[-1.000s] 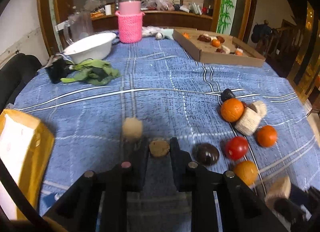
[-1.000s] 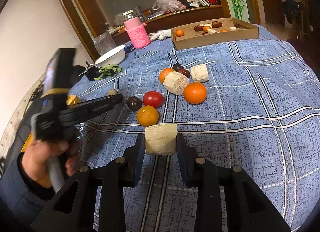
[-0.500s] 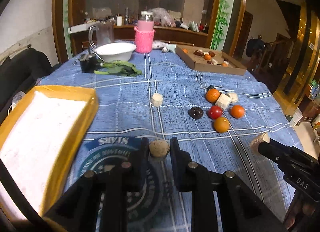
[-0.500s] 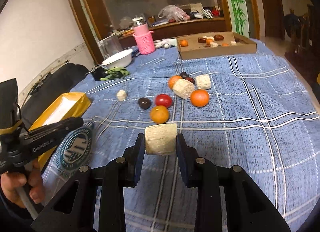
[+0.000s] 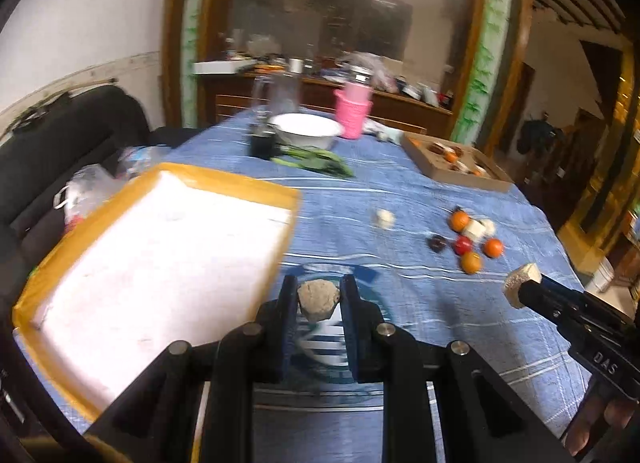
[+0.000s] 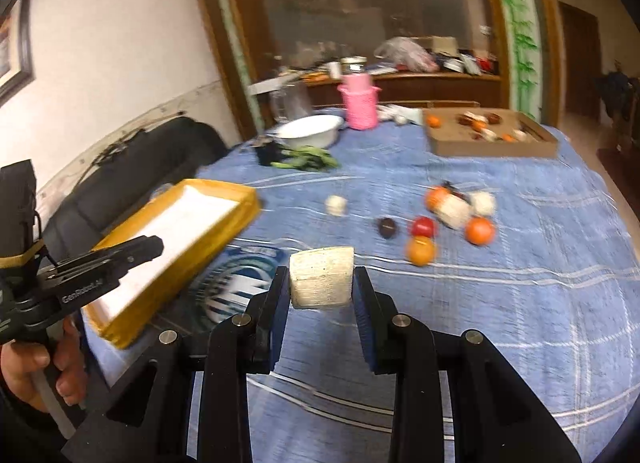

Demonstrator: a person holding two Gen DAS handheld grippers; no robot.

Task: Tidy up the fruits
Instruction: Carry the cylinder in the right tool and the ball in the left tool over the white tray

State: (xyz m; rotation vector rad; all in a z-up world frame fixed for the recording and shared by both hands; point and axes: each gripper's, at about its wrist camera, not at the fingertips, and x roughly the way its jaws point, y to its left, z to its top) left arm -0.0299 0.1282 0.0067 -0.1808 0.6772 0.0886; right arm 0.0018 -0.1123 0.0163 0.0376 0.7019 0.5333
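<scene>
My left gripper [image 5: 319, 295] is shut on a small tan lump [image 5: 318, 299] and holds it in the air beside the yellow-rimmed white tray [image 5: 168, 251]. My right gripper [image 6: 322, 283] is shut on a cream cut block [image 6: 322, 281], also above the blue cloth; it shows in the left wrist view [image 5: 520, 283]. Loose fruit lies in a cluster: oranges [image 6: 479, 230], a red tomato [image 6: 422, 226], a dark fruit [image 6: 387, 227], cream pieces [image 6: 454, 209]. A lone cream piece [image 6: 336, 205] lies apart.
A cardboard box [image 6: 490, 139] with several fruits stands at the back right. A white bowl [image 6: 310, 131], a pink cup [image 6: 360, 105], a glass jug [image 6: 290, 101] and green leaves [image 6: 308, 161] are at the back. A black sofa [image 6: 136, 167] lies to the left.
Both grippers have drawn back and up from the fruit cluster with their pieces still held. The left one has swung left, so the yellow tray now fills its left side.
</scene>
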